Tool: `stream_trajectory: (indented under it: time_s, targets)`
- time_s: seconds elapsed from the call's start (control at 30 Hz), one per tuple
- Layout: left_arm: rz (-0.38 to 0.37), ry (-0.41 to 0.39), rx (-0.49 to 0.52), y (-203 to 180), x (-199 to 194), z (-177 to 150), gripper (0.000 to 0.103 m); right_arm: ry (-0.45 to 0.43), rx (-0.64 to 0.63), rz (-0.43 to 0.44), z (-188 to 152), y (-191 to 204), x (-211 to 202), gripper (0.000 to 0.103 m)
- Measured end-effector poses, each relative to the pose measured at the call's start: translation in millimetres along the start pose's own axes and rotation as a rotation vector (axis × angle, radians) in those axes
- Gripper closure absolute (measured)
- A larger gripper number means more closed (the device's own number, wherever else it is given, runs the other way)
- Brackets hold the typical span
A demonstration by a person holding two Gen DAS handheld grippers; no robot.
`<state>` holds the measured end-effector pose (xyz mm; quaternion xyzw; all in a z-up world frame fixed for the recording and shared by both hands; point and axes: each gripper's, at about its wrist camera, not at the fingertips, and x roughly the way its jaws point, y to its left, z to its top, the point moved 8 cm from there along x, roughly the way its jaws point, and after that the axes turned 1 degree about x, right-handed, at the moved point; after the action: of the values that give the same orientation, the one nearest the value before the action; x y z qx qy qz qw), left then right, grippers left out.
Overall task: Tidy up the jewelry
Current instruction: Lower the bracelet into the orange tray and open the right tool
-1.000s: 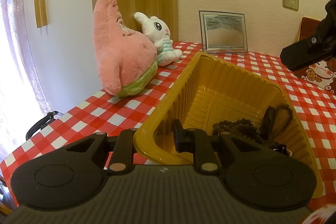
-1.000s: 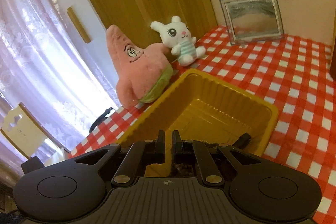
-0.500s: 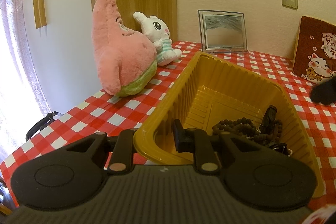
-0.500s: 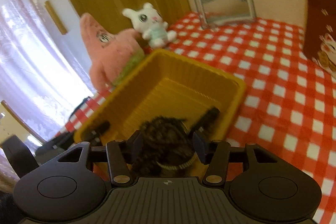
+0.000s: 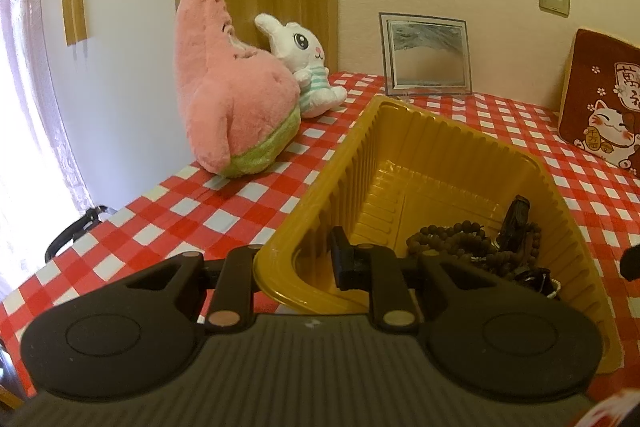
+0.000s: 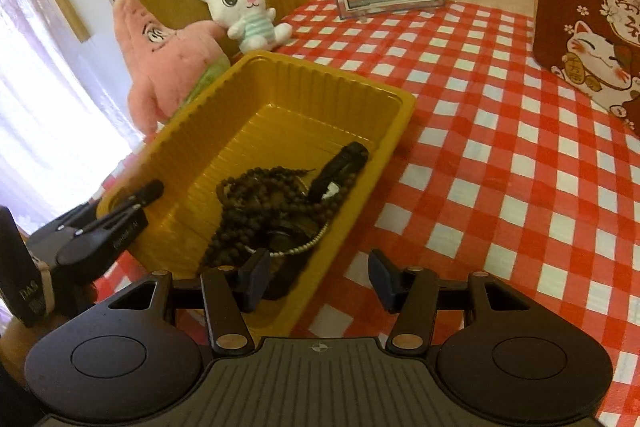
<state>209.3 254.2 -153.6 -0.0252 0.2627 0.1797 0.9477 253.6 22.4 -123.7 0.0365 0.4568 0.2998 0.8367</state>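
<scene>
Left tool (image 5: pixel 298 259) clamps the ribbed yellow plastic tray's (image 5: pixel 420 155) rim, outer finger hidden; right tool (image 6: pixel 318 277) gapes behind tangled dark wooden beads (image 6: pixel 272 203).

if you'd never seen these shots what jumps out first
The yellow tray in the middle of the red checked tablecloth, with dark bead strands heaped at its near end. The left tool clamps the tray's near corner. Behind it, a pink star plush leans beside a white bunny.
</scene>
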Motion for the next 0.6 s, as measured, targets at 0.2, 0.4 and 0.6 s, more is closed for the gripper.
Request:
stream_trajectory:
  time_s: [0.2,0.4,0.6]
  targets:
    - [-0.035,0.047,-0.053,10.8,13.6,-8.0,0.083,0.008,0.014,-0.027,-5.3,-1.6,3.3,0.048]
    - [-0.069,0.089,-0.075,18.3,26.9,-13.6,0.081,0.001,0.031,-0.06,-6.6,-2.3,4.5,0.043]
    - [-0.131,0.115,-0.052,19.5,34.7,-15.2,0.07,-0.017,0.046,-0.08,-6.2,3.3,6.4,0.036]
